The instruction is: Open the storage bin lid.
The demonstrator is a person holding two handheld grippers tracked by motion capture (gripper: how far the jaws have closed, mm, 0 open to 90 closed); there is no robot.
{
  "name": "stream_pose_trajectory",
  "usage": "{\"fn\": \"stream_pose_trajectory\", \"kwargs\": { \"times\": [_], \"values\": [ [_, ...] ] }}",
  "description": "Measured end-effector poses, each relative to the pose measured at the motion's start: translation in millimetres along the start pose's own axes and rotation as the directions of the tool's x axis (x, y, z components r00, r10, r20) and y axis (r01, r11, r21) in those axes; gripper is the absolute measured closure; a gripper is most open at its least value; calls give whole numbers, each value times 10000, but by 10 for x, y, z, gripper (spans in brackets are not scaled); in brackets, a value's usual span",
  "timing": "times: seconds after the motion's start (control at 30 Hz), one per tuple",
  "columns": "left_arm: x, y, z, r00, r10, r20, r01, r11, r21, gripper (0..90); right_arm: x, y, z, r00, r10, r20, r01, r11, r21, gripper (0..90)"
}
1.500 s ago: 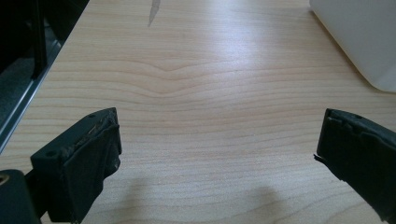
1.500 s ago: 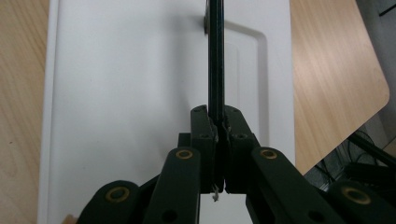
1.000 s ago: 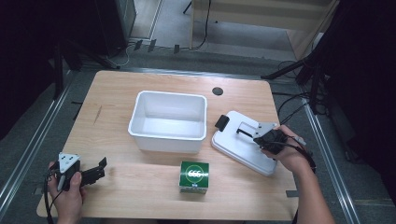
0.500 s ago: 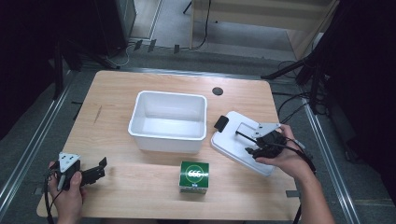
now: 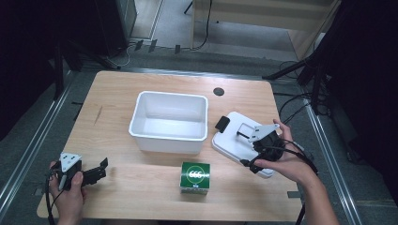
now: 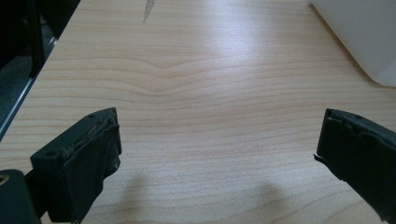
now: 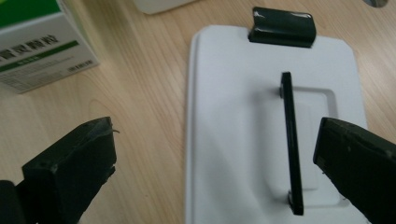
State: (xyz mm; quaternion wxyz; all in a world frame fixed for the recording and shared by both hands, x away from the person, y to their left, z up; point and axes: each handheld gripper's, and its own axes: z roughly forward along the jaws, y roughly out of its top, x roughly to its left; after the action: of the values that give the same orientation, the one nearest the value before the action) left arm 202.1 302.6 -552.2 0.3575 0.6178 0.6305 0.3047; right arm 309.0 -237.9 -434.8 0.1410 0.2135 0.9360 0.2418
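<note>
A white bin (image 5: 169, 123) stands empty mid-table. Its white lid (image 5: 234, 143) lies flat to the right, with a black bar handle (image 7: 290, 140) and a black clip (image 7: 281, 26) at its far end. My right gripper (image 5: 252, 148) hovers open over the lid's near part. In the right gripper view this gripper (image 7: 219, 172) has its jaws spread wide, the handle lying just inside the right-hand jaw. A green and white box (image 5: 195, 177) sits at the front centre. Near the front left corner, my left gripper (image 5: 99, 169) is open over bare wood (image 6: 219, 154).
The wooden table (image 5: 117, 93) has a round black grommet (image 5: 218, 91) at the back. A corner of the bin (image 6: 369, 42) appears far right in the left gripper view. The box (image 7: 37, 42) lies left of the lid in the right gripper view. Dark floor and cables surround the table.
My right gripper has drifted slightly toward the front and left over the lid. The left gripper, bin, lid and box have stayed put.
</note>
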Motion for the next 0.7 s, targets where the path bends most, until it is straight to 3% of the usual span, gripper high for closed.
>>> {"fn": "stream_pose_trajectory", "kwargs": {
  "times": [0.2, 0.33, 0.53, 0.7],
  "values": [
    [-4, 0, 1, 10000, 13, -2, -13, 10000, -23, 4, 199, 181, -16, 9977, -565, -373, 559, 9983, -162, 0],
    [3, -1, -1, 10000, -46, 61, 46, 10000, -17, 4, 392, 296, 11, 9893, -1381, -469, 1374, 9904, -168, 0],
    [3, 0, -1, 10000, -44, 68, 44, 10000, -11, 4, 515, 386, 71, 9842, -1668, -596, 1662, 9860, -148, 0],
    [3, -1, 2, 9999, -104, 67, 104, 9999, -33, 4, 658, 501, 121, 9765, -1901, -1017, 1870, 9816, -399, 0]
  ]
}}
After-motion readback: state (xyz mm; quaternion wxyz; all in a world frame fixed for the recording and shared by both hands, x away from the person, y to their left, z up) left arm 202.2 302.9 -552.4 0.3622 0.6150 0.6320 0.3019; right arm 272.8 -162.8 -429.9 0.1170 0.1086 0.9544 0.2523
